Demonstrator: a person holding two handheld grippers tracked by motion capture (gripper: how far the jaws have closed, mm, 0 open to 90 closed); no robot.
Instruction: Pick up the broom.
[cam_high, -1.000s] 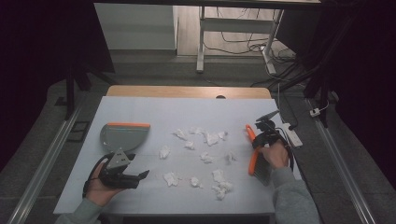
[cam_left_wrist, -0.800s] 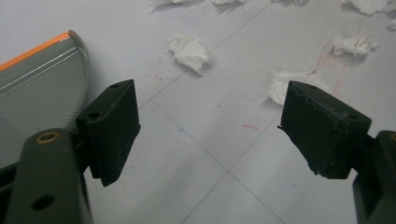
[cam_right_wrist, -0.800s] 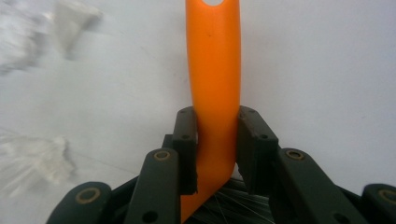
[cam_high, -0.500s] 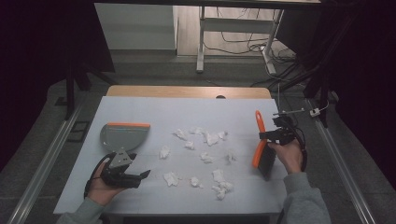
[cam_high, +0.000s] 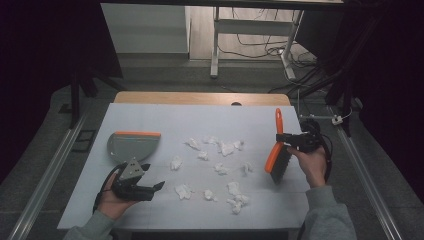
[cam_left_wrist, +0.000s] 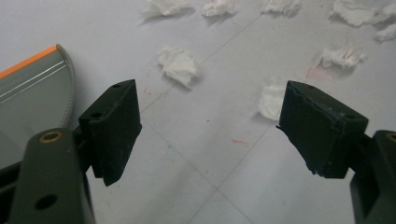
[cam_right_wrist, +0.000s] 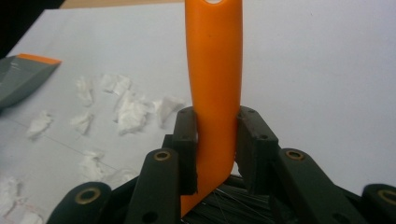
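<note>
— Two tools at work: left tool (cam_high: 156, 186) low at the lower left of the high view, resting on the tabletop (cam_high: 165, 115), jaws wide apart and holding nothing.
— Seen the same from the left gripper view? (cam_left_wrist: 210, 135)
— Yes. Bare white surface between the two black jaws, one paper scrap (cam_left_wrist: 179, 65) beyond them near the upper middle, another partly hidden behind the right-hand jaw.
— And the right tool (cam_high: 281, 138)?
— At the right of the high view, clamped tight on the orange handle of a brush (cam_high: 276, 150). Handle pointing up toward the top of the frame, dark bristles hanging at the lower end, brush lifted off the tabletop and tilted a little.
— Grip confirmed up close?
— Right gripper view (cam_right_wrist: 217, 149): both jaws pressed against the sides of the orange handle (cam_right_wrist: 215, 70), bristles just visible at the bottom.
— Dustpan?
— Grey with an orange edge (cam_high: 134, 145), lying flat at the left, just above the left tool, well apart from the brush.
— Rest of the paper?
— Scattered white scraps (cam_high: 227, 148) across the middle of the tabletop, between dustpan and brush, a few more near the lower edge.
</note>
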